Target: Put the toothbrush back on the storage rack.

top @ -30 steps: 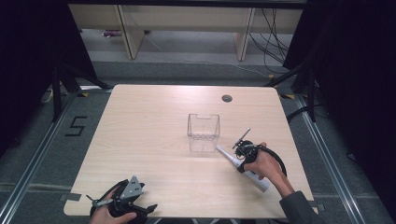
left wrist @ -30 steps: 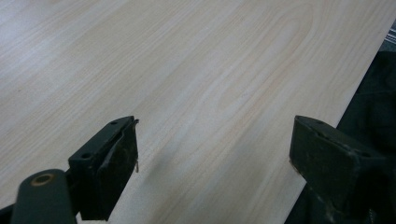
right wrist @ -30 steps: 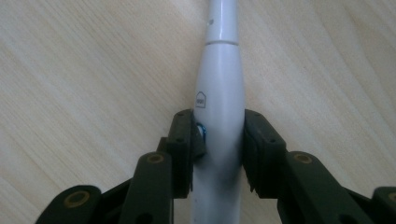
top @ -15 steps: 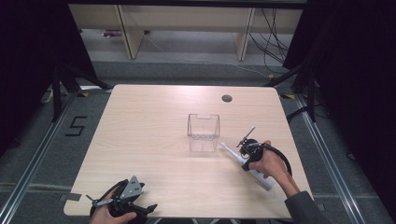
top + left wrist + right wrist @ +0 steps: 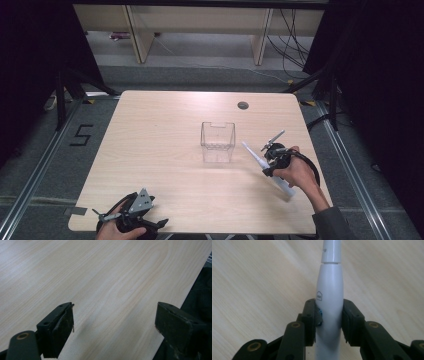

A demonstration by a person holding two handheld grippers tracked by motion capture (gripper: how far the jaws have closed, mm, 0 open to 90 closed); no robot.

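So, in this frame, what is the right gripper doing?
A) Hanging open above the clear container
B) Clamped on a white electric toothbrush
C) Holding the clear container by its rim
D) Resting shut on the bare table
B: in the right gripper view the right gripper has both black jaws pressed against the body of the white electric toothbrush, beside the clear container.

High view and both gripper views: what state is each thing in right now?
Clear box: upright on the table, open top, looks empty.
White electric toothbrush: clamped, slim end pointing toward the box.
Right gripper: shut on the toothbrush.
Left gripper: open, holding nothing, near the table's front edge.
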